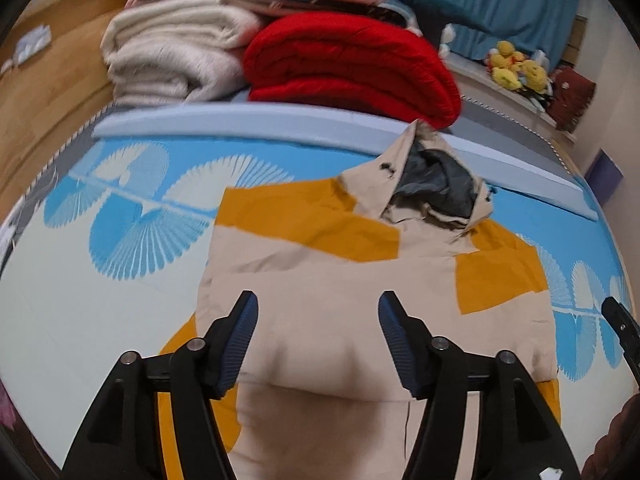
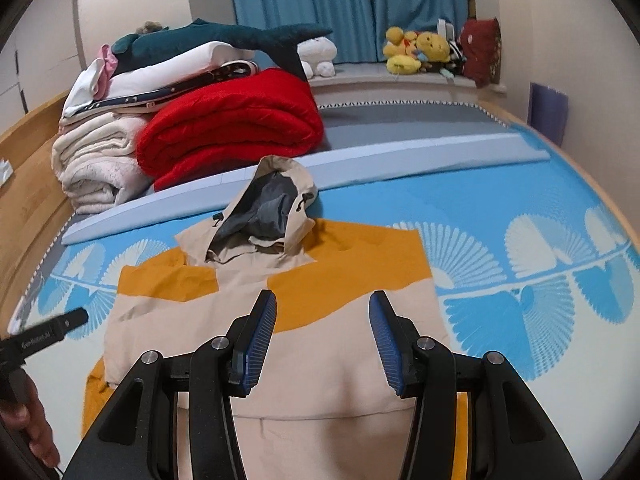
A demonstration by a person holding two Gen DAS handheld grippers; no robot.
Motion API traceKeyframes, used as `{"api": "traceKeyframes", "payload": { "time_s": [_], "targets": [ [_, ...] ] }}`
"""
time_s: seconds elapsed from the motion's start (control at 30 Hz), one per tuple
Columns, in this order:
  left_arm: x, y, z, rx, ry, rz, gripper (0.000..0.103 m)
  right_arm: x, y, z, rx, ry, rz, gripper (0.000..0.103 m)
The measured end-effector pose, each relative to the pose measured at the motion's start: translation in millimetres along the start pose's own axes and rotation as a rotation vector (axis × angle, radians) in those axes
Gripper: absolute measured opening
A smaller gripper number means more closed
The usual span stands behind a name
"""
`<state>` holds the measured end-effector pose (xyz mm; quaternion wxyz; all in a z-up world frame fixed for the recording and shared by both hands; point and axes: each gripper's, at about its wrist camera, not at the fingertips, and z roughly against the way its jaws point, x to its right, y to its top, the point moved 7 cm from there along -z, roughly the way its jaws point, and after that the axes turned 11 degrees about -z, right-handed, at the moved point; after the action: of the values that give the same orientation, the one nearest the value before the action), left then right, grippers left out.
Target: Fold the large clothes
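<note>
A beige and orange hooded jacket (image 1: 320, 264) lies flat on the blue patterned bed sheet (image 1: 120, 320), sleeves folded in over the body. Its grey-lined hood (image 1: 436, 184) points toward the blankets. My left gripper (image 1: 318, 300) hovers above the jacket's lower body, open, with nothing between its blue pads. In the right wrist view the jacket (image 2: 188, 320) and hood (image 2: 264, 208) show again. My right gripper (image 2: 323, 298) hangs over the jacket's middle, open and empty. A finger of the left gripper (image 2: 52, 330) shows at the left edge, held by a hand (image 2: 32, 428).
A folded red blanket (image 2: 232, 128) and cream blankets (image 2: 96, 164) are stacked behind the hood, with a plush shark (image 2: 224, 40) on top. A light-blue strip (image 2: 360, 164) crosses the bed. Yellow plush toys (image 2: 416, 50) sit on the sill. The wooden bed frame (image 1: 44, 92) runs along the left.
</note>
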<state>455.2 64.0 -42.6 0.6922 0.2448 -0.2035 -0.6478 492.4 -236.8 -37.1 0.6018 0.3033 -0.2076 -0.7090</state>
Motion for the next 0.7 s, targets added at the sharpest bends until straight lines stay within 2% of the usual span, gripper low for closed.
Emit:
{"api": "traceKeyframes", "payload": {
  "time_s": [0.17, 0.27, 0.4, 0.53, 0.7],
  "targets": [
    [23.4, 11.6, 9.6, 0.1, 0.049, -0.086, 0.069, 5.3, 3.1, 6.3, 0.021, -0.014, 0.019, 0.05],
    [33.2, 15.4, 7.3, 0.108, 0.039, -0.089, 0.069, 8.7, 6.3, 7.8, 0.029, -0.016, 0.018, 0.05],
    [39.0, 19.1, 2.7, 0.119, 0.083, -0.082, 0.07, 11.5, 12.5, 11.4, 0.051, -0.022, 0.029, 0.05],
    [44.7, 18.9, -3.9, 0.102, 0.047, -0.053, 0.069, 15.5, 17.4, 13.1, 0.065, -0.029, 0.033, 0.05],
    [55.9, 24.7, 2.6, 0.142, 0.044, -0.088, 0.066, 20.8, 26.8, 18.4, 0.095, -0.034, 0.024, 0.05]
  ]
}}
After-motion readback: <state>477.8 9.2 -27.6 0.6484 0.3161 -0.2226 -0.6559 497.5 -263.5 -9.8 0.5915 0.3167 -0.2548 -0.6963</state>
